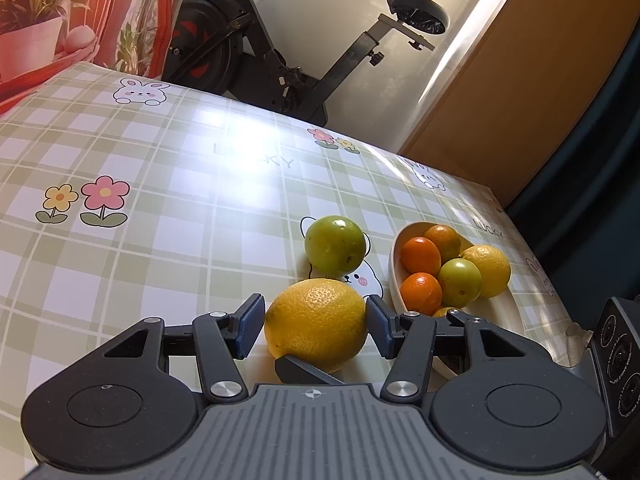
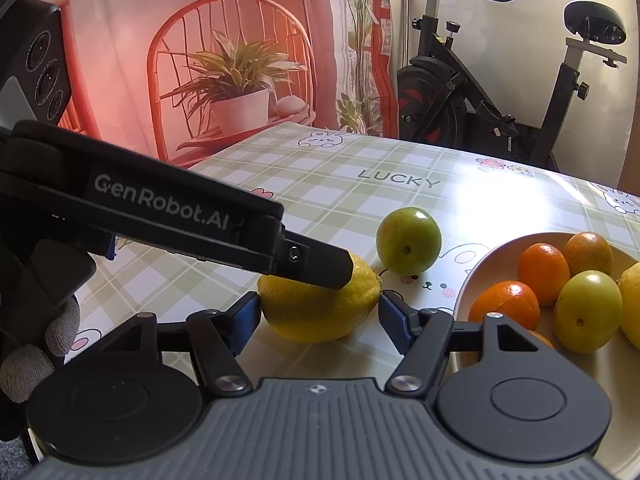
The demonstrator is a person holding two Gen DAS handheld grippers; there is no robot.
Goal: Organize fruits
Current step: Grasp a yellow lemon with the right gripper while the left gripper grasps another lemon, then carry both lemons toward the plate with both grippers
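Note:
A large yellow lemon (image 1: 316, 320) lies on the checked tablecloth, and my left gripper (image 1: 314, 300) is shut on it, a blue pad against each side. In the right wrist view one left gripper finger (image 2: 320, 268) lies across the top of the lemon (image 2: 320, 312). My right gripper (image 2: 319, 298) straddles the same lemon lengthwise. Its left pad touches the fruit and its right pad stands a little off the tip. A green round fruit (image 1: 335, 245) sits just behind. The white bowl (image 1: 396, 280) to the right holds oranges, a green fruit and a lemon.
An exercise bike (image 1: 280, 52) stands beyond the table's far edge. A backdrop printed with a chair and a potted plant (image 2: 236, 76) hangs at the back left. A gloved hand (image 2: 36, 356) holds the left gripper. The table's right edge (image 1: 532, 240) runs close behind the bowl.

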